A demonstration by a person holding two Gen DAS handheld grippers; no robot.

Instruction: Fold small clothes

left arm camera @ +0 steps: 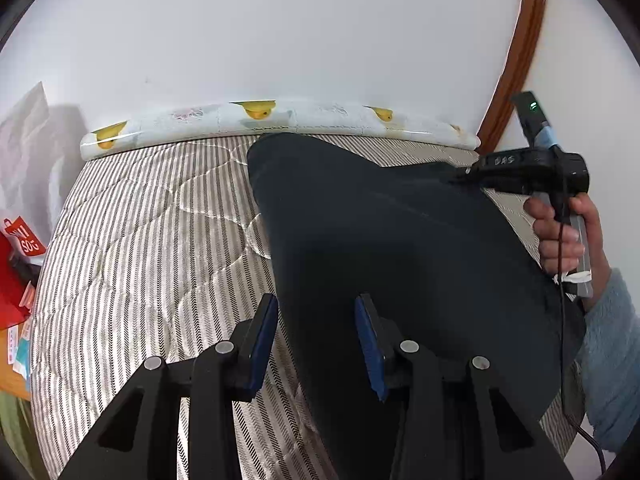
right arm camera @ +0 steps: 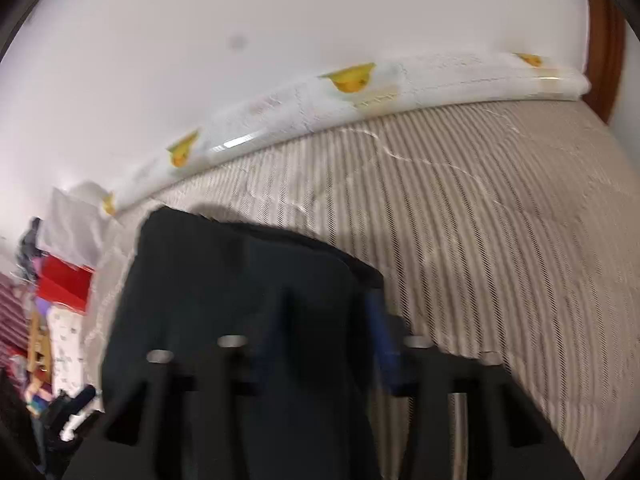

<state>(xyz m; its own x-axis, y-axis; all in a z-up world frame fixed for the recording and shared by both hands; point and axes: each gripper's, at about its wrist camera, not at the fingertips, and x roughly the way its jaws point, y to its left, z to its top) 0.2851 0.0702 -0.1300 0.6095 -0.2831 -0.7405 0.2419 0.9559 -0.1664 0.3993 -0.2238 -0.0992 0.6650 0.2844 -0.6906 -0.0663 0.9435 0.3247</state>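
Note:
A dark navy garment (left arm camera: 384, 248) lies spread on the striped bed cover (left arm camera: 152, 232). My left gripper (left arm camera: 316, 340) is open, its blue pads either side of the garment's near left edge, just above it. My right gripper (left arm camera: 460, 178) shows in the left wrist view at the garment's far right edge, with its fingertips down on the cloth. In the blurred right wrist view the garment (right arm camera: 224, 280) lies between and in front of the right gripper's (right arm camera: 324, 332) blue pads, which stand apart.
A white bolster with yellow duck prints (left arm camera: 256, 120) runs along the wall at the bed's far edge. Red bags and clutter (left arm camera: 16, 264) stand left of the bed. A brown wooden frame (left arm camera: 516, 52) rises at the right.

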